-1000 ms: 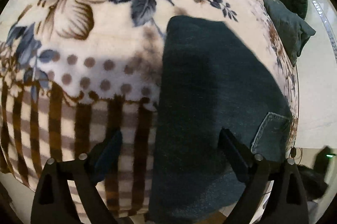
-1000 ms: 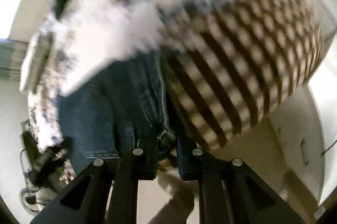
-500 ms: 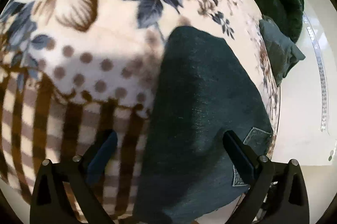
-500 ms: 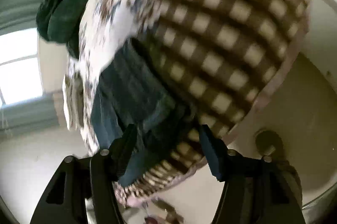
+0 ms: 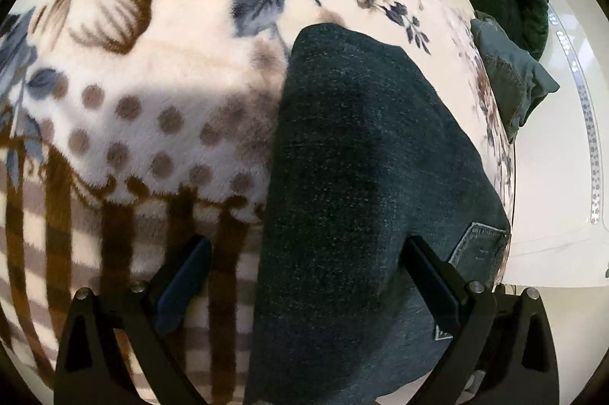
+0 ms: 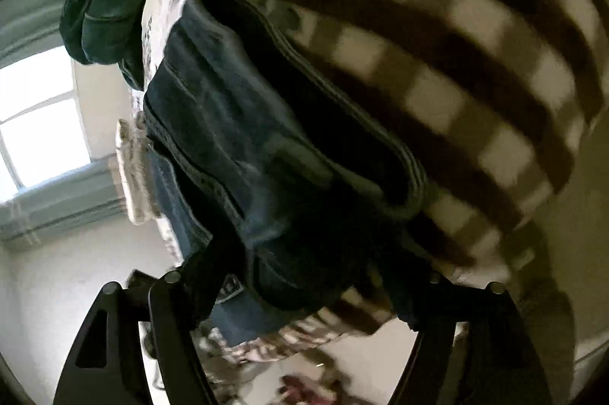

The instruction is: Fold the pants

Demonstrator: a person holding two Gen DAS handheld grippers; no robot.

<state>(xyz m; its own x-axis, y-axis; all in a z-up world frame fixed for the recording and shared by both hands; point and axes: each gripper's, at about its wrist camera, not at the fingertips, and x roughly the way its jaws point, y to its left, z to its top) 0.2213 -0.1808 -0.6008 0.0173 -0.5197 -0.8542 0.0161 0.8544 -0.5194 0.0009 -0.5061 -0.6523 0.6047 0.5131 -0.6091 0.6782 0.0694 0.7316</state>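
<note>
lying folded, jeans (image 5: 361, 176) label (image 5: 443, 332) unreadable

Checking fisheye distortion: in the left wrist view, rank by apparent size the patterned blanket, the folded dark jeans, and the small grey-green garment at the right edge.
1. Patterned floral fleece blanket.
2. Folded dark blue denim jeans.
3. Small grey-green garment, though it lies farther from the camera, so its true size is unsure.

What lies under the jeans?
The jeans lie on a fleece blanket printed with flowers, dots and checks. What the blanket itself covers, and the patch directly beneath the denim, cannot be seen.
</note>
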